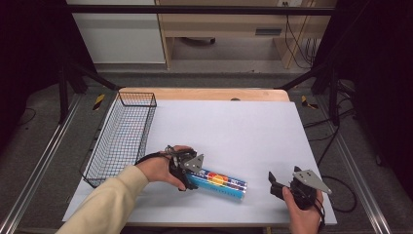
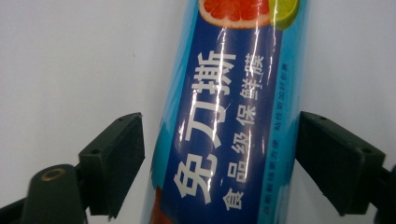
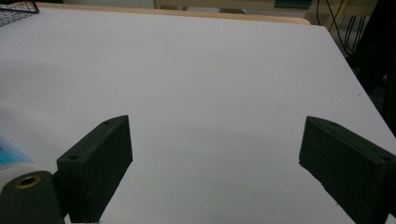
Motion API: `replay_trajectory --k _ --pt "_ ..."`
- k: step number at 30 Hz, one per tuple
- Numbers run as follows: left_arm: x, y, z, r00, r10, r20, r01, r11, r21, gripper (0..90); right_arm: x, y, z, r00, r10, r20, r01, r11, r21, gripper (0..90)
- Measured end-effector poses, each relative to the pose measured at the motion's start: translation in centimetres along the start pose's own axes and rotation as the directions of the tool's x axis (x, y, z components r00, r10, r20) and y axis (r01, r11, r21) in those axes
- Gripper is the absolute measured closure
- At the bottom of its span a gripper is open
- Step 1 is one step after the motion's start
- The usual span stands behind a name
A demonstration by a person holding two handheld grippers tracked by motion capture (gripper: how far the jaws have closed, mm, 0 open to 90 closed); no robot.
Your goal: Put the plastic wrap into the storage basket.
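Note:
A blue roll of cling film (image 1: 221,183) with fruit pictures and white print lies on the white table sheet (image 1: 229,131), near the front edge. My left gripper (image 1: 192,179) stands open around the roll's left end. In the left gripper view the roll (image 2: 229,116) runs up between the two jaws; a narrow gap shows at the left jaw, and the right jaw is almost against it. My right gripper (image 1: 275,185) stands open to the right of the roll, with bare sheet between its jaws (image 3: 215,158). The roll's end (image 3: 9,156) shows at that view's left edge.
A black wire basket (image 1: 122,136) stands along the left side of the sheet, and its corner (image 3: 18,9) shows at the far left in the right gripper view. The wooden table edge (image 1: 204,93) runs behind the sheet. Black frame struts rise at both sides.

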State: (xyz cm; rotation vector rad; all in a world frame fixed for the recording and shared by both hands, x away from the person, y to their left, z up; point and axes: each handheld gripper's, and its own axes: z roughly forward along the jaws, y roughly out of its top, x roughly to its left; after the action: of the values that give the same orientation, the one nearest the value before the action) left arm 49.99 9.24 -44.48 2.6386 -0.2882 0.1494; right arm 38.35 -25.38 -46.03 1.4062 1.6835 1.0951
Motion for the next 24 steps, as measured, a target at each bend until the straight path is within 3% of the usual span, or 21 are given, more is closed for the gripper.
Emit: replay_trajectory --k 8,14,24 --pt "0.1 0.0 0.6 1.0 -0.006 -0.003 0.006 0.9995 0.031 21.2 0.1 0.0 0.1 1.0 -0.004 -0.006 0.004 1.0 0.004 10.3" --pt "0.0 0.1 1.0 0.9998 0.015 0.009 -0.015 0.9987 0.049 27.0 0.1 0.0 0.1 1.0 -0.001 -0.008 0.001 1.0 0.005 10.0" --pt "0.1 0.4 1.2 0.9996 0.023 0.017 -0.024 0.997 0.073 28.0 0.2 0.0 0.2 0.9999 -0.005 -0.014 0.006 1.0 0.009 9.8"
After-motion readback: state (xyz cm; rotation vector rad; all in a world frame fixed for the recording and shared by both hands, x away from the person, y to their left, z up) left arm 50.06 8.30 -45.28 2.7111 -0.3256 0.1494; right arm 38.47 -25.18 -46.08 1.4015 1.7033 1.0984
